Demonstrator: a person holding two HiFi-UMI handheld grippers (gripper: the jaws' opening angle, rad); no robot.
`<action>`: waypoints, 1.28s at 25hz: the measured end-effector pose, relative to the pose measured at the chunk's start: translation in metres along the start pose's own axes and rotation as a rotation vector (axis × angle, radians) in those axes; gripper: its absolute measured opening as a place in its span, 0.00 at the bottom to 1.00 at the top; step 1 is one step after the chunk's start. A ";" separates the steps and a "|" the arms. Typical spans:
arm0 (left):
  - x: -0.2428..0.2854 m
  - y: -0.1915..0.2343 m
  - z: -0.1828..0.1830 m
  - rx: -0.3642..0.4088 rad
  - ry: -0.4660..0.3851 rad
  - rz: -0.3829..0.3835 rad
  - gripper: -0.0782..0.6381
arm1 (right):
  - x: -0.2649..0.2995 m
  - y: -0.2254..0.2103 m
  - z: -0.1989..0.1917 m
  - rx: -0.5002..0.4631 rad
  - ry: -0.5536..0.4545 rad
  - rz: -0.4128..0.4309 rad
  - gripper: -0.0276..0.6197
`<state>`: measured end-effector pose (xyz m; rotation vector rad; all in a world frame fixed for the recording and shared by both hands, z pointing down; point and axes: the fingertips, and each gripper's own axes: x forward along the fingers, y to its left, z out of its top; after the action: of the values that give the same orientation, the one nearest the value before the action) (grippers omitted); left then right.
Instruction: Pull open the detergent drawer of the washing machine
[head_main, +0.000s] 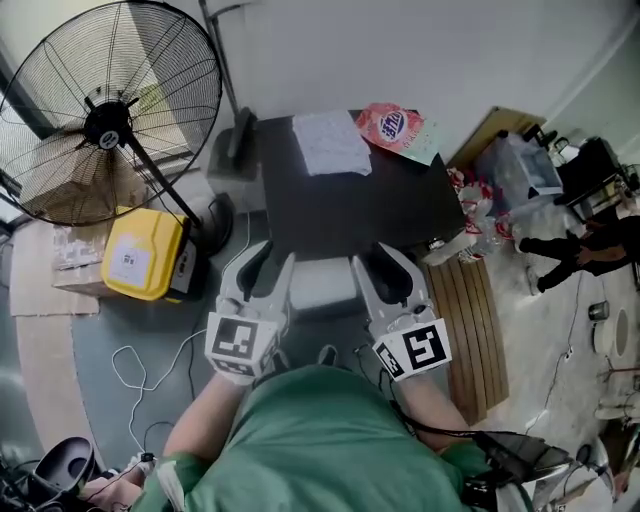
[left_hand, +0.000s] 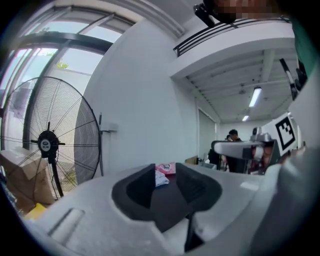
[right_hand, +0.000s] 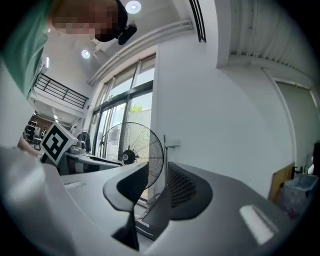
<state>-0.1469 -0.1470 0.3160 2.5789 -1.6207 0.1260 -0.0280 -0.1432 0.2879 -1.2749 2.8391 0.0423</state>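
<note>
The left gripper (head_main: 270, 262) and right gripper (head_main: 378, 262) are both part-open and empty, held over the washing machine's (head_main: 350, 205) near edge. The detergent drawer is not discernible, presumably on the machine's front. Judged rigid, light, smooth plastic: hook its front lip with 1 gripper and pull straight.

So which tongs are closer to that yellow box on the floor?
Left. The left tongs hang just right of the yellow box in the head view; the right tongs sit farther right, beyond them.
</note>
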 end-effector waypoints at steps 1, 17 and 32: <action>0.000 0.000 0.002 0.006 -0.006 0.000 0.28 | 0.000 0.000 0.001 -0.015 -0.002 -0.005 0.23; 0.008 0.009 0.006 0.034 -0.013 0.014 0.28 | 0.006 -0.014 -0.003 -0.048 0.004 -0.044 0.23; 0.010 0.010 0.003 0.034 -0.001 0.023 0.28 | 0.004 -0.014 -0.006 -0.052 0.012 -0.041 0.23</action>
<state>-0.1514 -0.1601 0.3141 2.5862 -1.6628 0.1557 -0.0205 -0.1552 0.2935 -1.3467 2.8392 0.1084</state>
